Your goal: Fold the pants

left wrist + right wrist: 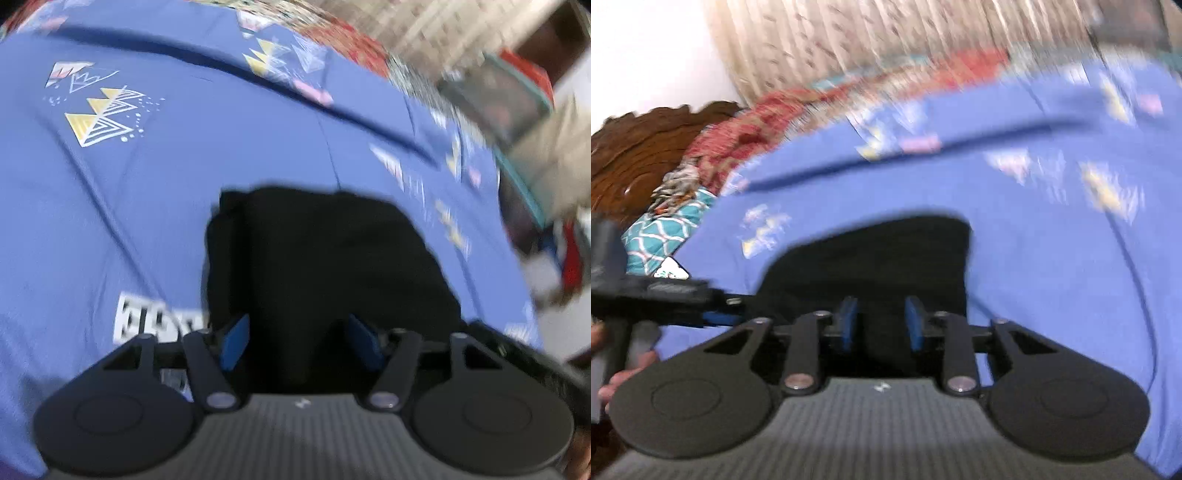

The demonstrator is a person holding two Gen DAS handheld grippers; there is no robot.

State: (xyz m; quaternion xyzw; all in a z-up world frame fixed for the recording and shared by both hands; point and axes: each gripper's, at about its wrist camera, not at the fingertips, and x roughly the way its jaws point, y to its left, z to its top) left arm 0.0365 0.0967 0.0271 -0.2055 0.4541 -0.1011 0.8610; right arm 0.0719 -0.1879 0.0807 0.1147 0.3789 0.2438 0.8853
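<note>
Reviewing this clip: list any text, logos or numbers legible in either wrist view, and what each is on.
Nothing reads cleanly.
Black-and-white printed block on the blue bedsheet, beside the black pants: letter-like shapes, too blurred and partly hidden to read.
Small pale mark on the left gripper body: a logo, no readable letters.
Right wrist view: the same mark on the right gripper, unreadable.

Both my wrist cameras looked steeply down at the bed from close above.

My left wrist view sat just behind the left gripper [299, 341], facing along its fingers over the black pants [317, 251] toward the far edge of the blue bedsheet [147, 206]. My right wrist view sat likewise behind the right gripper [881, 325], facing the same way, with a curtain [886, 37] beyond. Both shared the pants, the sheet and its long fold; the right view also caught the left gripper at its left edge. Both were motion-blurred.
</note>
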